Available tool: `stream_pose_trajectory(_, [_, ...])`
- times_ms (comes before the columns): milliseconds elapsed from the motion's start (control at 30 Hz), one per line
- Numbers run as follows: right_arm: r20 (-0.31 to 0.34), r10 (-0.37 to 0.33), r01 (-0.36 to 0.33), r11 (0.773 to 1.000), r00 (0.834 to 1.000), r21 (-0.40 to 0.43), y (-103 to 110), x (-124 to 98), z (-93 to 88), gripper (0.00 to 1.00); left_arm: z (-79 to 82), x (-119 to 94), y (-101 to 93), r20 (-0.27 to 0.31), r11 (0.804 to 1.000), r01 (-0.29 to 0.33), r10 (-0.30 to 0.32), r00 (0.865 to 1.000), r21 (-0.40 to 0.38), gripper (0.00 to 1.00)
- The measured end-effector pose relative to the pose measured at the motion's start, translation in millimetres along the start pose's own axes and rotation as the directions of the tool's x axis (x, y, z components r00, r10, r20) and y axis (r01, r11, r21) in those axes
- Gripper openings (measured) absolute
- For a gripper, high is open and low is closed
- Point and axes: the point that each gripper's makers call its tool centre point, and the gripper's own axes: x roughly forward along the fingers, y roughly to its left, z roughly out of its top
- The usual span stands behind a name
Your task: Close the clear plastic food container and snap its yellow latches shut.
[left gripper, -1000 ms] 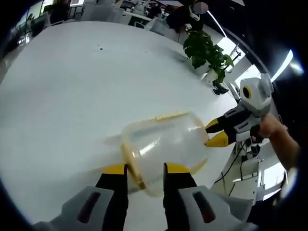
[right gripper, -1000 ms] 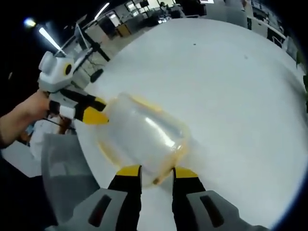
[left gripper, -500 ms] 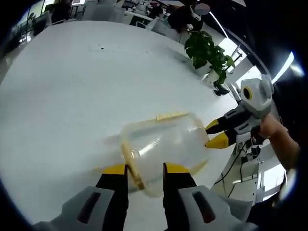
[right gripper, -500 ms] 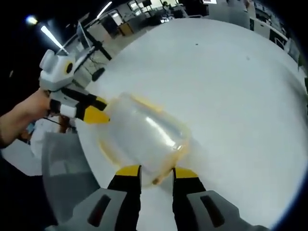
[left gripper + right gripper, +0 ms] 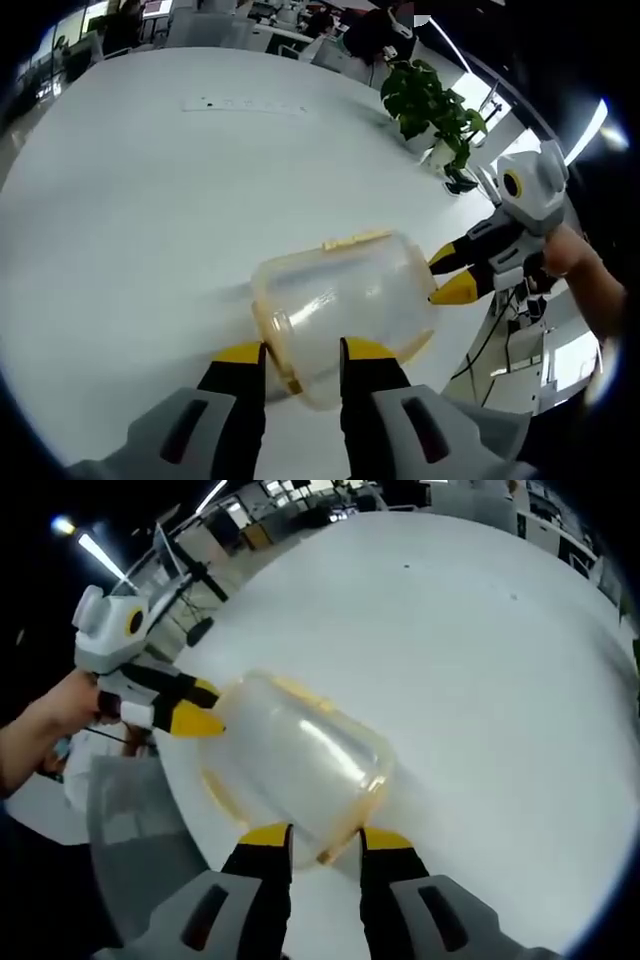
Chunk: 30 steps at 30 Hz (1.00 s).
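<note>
The clear plastic food container [image 5: 340,300] lies on its side just above the white table [image 5: 150,180], held at both ends. A yellow latch [image 5: 357,240] lies along its upper edge and a yellow rim [image 5: 270,330] faces my left gripper [image 5: 300,360], whose jaws are shut on that end. My right gripper [image 5: 448,275] comes in from the right, its yellow tips on the far end. In the right gripper view the container [image 5: 290,765] sits between my right gripper [image 5: 325,840], shut on its edge, and my left gripper [image 5: 198,708] at its other end.
A potted green plant [image 5: 430,105] stands at the table's far right edge. A white strip [image 5: 240,103] lies on the far side of the table. A person's hand [image 5: 50,720] holds the left gripper. A grey panel [image 5: 130,830] stands beyond the table [image 5: 480,660] edge.
Both views have shifted a little, bringing the white strip into the left gripper view. The container and both grips on it look the same.
</note>
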Motion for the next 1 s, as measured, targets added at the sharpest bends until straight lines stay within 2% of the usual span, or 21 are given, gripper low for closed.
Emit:
stream_pose_trajectory(133, [0.024, 0.005, -0.005, 1.000, 1.000, -0.016, -1, -2, 0.6, 0.26, 2.9, 1, -0.4, -0.009, 1.000, -0.011, 0.011, 1.000, 0.022, 0.28])
stream_pose_trajectory(200, [0.040, 0.012, -0.012, 1.000, 0.999, -0.015, -1, -3, 0.1, 0.26, 5.1, 1, 0.4, -0.016, 0.995, -0.012, 0.014, 1.000, 0.100, 0.29])
stream_pose_trajectory(267, [0.053, 0.018, -0.017, 1.000, 0.998, -0.005, -1, -3, 0.2, 0.26, 4.9, 0, -0.7, -0.030, 0.991, -0.015, 0.019, 0.999, 0.133, 0.30])
stream_pose_trajectory(333, [0.059, 0.016, -0.016, 1.000, 0.998, -0.005, -1, -2, 0.9, 0.26, 8.5, 0, 0.4, -0.028, 0.978, -0.037, 0.044, 0.999, 0.203, 0.31])
stream_pose_trajectory(400, [0.066, 0.008, -0.007, 1.000, 0.998, -0.012, 1, -3, 0.6, 0.26, 12.5, 0, -0.8, -0.011, 0.952, -0.051, 0.057, 0.998, 0.302, 0.32])
stream_pose_trajectory(433, [0.068, 0.006, -0.004, 1.000, 0.998, -0.026, 2, -3, 0.0, 0.26, 11.9, -1, -1.0, -0.005, 0.945, -0.055, 0.060, 0.998, 0.323, 0.32])
stream_pose_trajectory(567, [0.076, 0.001, 0.002, 0.999, 0.997, -0.046, 1, -4, -1.5, 0.26, 8.7, -4, -1.7, -0.001, 0.936, -0.068, 0.073, 0.997, 0.345, 0.33])
stream_pose_trajectory(633, [0.070, -0.004, 0.009, 0.998, 0.998, -0.067, 2, -5, -3.0, 0.26, 4.8, -4, -5.6, -0.024, 0.932, -0.033, 0.045, 0.999, 0.362, 0.34])
stream_pose_trajectory(767, [0.054, -0.007, 0.012, 0.996, 0.999, -0.092, 4, -9, -5.5, 0.25, 9.9, -8, -2.8, -0.012, 0.917, -0.048, 0.058, 0.998, 0.396, 0.35])
stream_pose_trajectory(833, [0.045, -0.013, 0.018, 0.993, 0.999, -0.118, 1, -10, -6.1, 0.25, 17.5, -11, -3.3, 0.014, 0.917, -0.045, 0.043, 0.999, 0.396, 0.35])
stream_pose_trajectory(900, [0.051, -0.006, 0.013, 0.991, 0.999, -0.130, 1, -12, -4.8, 0.26, 23.5, -14, -6.3, 0.032, 0.906, -0.042, 0.031, 0.999, 0.421, 0.35])
stream_pose_trajectory(1000, [0.085, 0.018, -0.009, 0.995, 0.996, -0.101, 2, -17, 1.6, 0.26, 27.2, -14, -11.2, 0.042, 0.887, -0.035, 0.018, 0.999, 0.460, 0.34])
